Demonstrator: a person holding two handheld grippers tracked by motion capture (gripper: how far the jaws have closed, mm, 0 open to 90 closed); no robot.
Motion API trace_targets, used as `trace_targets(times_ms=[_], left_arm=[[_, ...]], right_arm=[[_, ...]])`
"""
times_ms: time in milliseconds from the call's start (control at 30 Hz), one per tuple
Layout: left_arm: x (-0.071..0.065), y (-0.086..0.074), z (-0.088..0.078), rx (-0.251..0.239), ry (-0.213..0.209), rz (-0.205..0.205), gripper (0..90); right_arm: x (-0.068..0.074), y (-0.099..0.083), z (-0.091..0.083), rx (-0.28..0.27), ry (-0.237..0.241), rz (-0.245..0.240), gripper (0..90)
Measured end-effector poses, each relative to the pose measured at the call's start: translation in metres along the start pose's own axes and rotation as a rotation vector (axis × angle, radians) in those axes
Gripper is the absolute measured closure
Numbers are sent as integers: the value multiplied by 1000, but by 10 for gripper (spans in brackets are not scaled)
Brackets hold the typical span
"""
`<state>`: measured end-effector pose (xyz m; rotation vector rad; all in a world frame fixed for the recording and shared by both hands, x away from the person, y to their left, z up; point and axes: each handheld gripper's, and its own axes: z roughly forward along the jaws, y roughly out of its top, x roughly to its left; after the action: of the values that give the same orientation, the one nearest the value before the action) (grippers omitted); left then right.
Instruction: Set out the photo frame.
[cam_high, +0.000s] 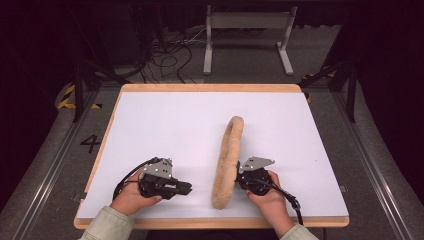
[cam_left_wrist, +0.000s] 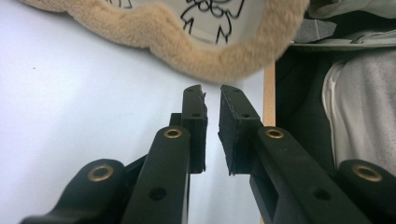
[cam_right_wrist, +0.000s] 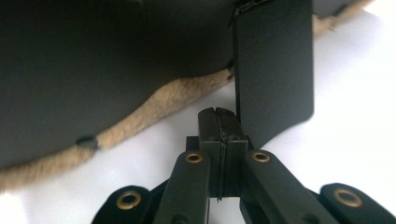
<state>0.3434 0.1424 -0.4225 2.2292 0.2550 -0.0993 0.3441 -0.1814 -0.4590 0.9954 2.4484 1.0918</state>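
We see a round, tan, fleece-edged frame (cam_high: 227, 162) standing on its edge on the white desk (cam_high: 165, 125), between the two grippers. Our left gripper (cam_high: 187, 188) rests on the desk just beside it, jaws parted by a narrow gap with nothing between them. Our right gripper (cam_right_wrist: 218, 122) sits behind the frame's dark back, by its black stand flap (cam_right_wrist: 273, 70), jaws pressed fully together and holding nothing.

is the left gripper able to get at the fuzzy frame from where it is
Probably yes. The left gripper lies on the table pointing at the fuzzy frame, with bare table between them. Its jaws stand slightly apart and hold nothing. They might need to open wider to take the plush rim.
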Motion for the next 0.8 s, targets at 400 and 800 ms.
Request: trace_targets(times_ms=[400, 800], left_arm=[[0, 0, 2, 7, -6, -3, 804], [0, 0, 4, 11, -3, 1, 797]], right_arm=[[-38, -6, -8, -25, -30, 95, 900], [-73, -16, -22, -51, -26, 192, 869]])
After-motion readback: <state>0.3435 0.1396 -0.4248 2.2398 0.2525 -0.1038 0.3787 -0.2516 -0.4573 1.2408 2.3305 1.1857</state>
